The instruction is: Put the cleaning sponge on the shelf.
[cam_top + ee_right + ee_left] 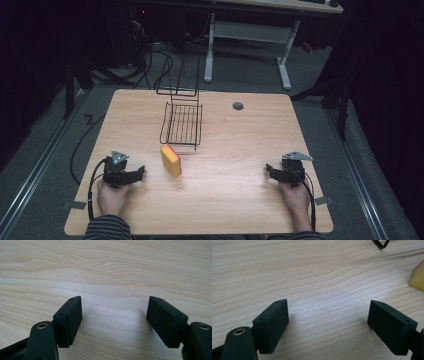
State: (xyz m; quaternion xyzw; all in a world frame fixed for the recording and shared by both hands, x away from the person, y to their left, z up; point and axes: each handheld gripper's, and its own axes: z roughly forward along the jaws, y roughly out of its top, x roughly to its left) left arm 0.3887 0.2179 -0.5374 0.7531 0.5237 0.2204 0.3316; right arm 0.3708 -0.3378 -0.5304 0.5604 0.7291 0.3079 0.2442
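A: Where does the work stand now?

B: Both tools rest low on the pale wooden table [240, 150]. The left gripper [134, 175] sits in the lower left of the high view, the right gripper [272, 172] in the lower right. In each gripper view the two black jaws stand apart, with bare wood between them. Neither one holds anything.

A: And the thing to take?

B: I judge it is the yellow rectangular sponge with a pink top layer [171, 160]. It stands on its edge near the middle of the frame, just below the black wire rack [182, 122], and near the left gripper. In the left gripper view its yellow corner [418, 277] shows at the right edge.

A: How to do it well?

B: I would turn the left gripper toward the sponge and close on its two broad faces, gently. The foam looks soft and porous, so it will squash. The rack is made of thin stiff wires with open gaps, so the sponge should go in straight, without catching a wire.
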